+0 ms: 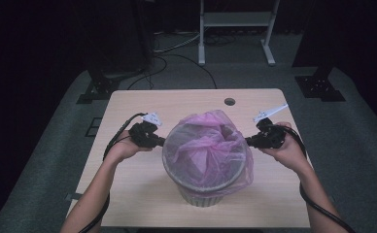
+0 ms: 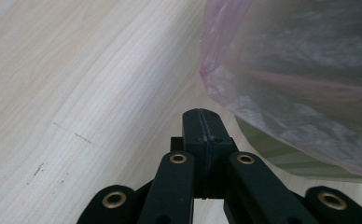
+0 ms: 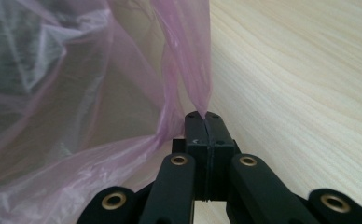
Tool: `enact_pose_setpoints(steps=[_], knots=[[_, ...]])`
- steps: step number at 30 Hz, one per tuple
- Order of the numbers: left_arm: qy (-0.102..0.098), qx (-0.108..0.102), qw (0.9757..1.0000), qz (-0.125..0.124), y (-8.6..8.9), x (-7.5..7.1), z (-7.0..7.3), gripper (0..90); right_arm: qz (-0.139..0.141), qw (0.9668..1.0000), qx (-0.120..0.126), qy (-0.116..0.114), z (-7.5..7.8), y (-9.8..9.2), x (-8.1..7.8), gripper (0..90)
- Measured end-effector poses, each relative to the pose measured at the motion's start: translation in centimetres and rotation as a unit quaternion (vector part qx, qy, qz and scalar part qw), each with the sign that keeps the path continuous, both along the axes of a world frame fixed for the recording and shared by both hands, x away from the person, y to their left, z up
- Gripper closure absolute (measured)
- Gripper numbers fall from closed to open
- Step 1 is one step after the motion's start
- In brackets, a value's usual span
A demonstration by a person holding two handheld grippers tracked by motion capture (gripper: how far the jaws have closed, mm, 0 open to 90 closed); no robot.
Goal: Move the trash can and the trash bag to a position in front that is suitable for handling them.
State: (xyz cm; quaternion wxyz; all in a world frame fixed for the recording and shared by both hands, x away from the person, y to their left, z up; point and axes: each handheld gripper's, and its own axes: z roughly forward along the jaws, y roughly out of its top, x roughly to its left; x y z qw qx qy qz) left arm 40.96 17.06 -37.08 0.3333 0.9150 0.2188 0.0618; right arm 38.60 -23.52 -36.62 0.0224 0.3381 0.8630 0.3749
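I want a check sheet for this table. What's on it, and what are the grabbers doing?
Surface: pale wood table, round hole near the far edge.
Job's things: pink bag draped over a ribbed bin.
Clutter: nothing seen.
Grippers: left hand-held gripper shut beside the bag; right hand-held gripper shut on the bag's edge.
Cables: black cable trails from the left gripper.
Surroundings: dark floor, white frame behind.

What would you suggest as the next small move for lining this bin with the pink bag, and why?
Probably draw both grippers a little further down and outward. The pink bag already drapes over the bin rim, but it sits bunched inside. The right gripper is shut on a bag edge; the left gripper is shut beside the bag, and whether it pinches film I cannot tell. Pulling gently should seat the bag lower.
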Motion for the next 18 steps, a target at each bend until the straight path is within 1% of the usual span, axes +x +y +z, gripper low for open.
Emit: enact_pose_setpoints(steps=[1,2,3,4,5,7,9,10,11,12,13,14,15,16,17,18], knots=[[-0.006,-0.013,0.9999,-0.001,0.3,-0.1,0.5,90.0,0.001,0.9999,0.008,-0.008,0.3,-0.2,-0.3,87.6],[-0.006,-0.013,0.9999,-0.001,0.3,-0.1,0.5,89.2,0.001,0.9999,0.008,-0.008,0.3,-0.2,-0.3,87.6],[-0.011,-0.025,0.9996,-0.002,0.6,-0.2,1.1,89.2,0.000,0.9998,0.012,-0.013,0.4,-0.3,-0.3,86.6],[-0.014,-0.028,0.9995,-0.002,0.7,-0.2,1.3,84.4,-0.003,0.9996,0.019,-0.020,0.8,-0.6,-0.5,86.6],[-0.020,-0.035,0.9992,-0.008,1.0,-0.3,1.9,81.5,-0.003,0.9995,0.022,-0.024,0.9,-0.7,-0.5,86.8],[-0.028,-0.043,0.9986,-0.008,1.3,-0.5,2.7,78.6,-0.004,0.9990,0.032,-0.032,1.5,-1.0,-0.6,88.6],[-0.036,-0.052,0.9979,-0.012,1.5,-0.7,3.4,75.9,-0.004,0.9988,0.032,-0.038,1.9,-1.1,-0.7,89.0],[-0.038,-0.054,0.9977,-0.015,1.6,-0.8,3.6,74.2,-0.004,0.9986,0.033,-0.041,2.1,-1.1,-0.8,89.0],[-0.041,-0.054,0.9975,-0.019,1.6,-0.9,3.8,69.3,-0.006,0.9982,0.037,-0.046,2.4,-1.1,-0.8,88.7],[-0.047,-0.053,0.9973,-0.020,1.7,-1.1,4.0,69.3,-0.006,0.9982,0.037,-0.046,2.4,-1.1,-0.8,88.7],[-0.052,-0.055,0.9969,-0.023,1.8,-1.2,4.1,67.0,-0.007,0.9978,0.043,-0.050,2.6,-1.1,-0.8,87.9],[-0.053,-0.053,0.9968,-0.026,1.8,-1.3,4.2,63.6,-0.008,0.9973,0.047,-0.055,2.8,-1.1,-0.9,85.8],[-0.057,-0.052,0.9967,-0.026,1.8,-1.3,4.3,62.1,-0.008,0.9970,0.049,-0.058,2.9,-1.1,-0.9,84.3],[-0.061,-0.051,0.9964,-0.029,1.8,-1.4,4.4,59.6,-0.008,0.9967,0.053,-0.062,3.0,-1.2,-0.9,81.5],[-0.062,-0.052,0.9962,-0.032,1.8,-1.4,4.5,55.2,-0.001,0.9960,0.056,-0.070,3.3,-1.1,-1.0,76.7],[-0.064,-0.053,0.9959,-0.034,1.8,-1.4,4.6,55.2,-0.001,0.9960,0.056,-0.070,3.3,-1.1,-1.0,76.7]])
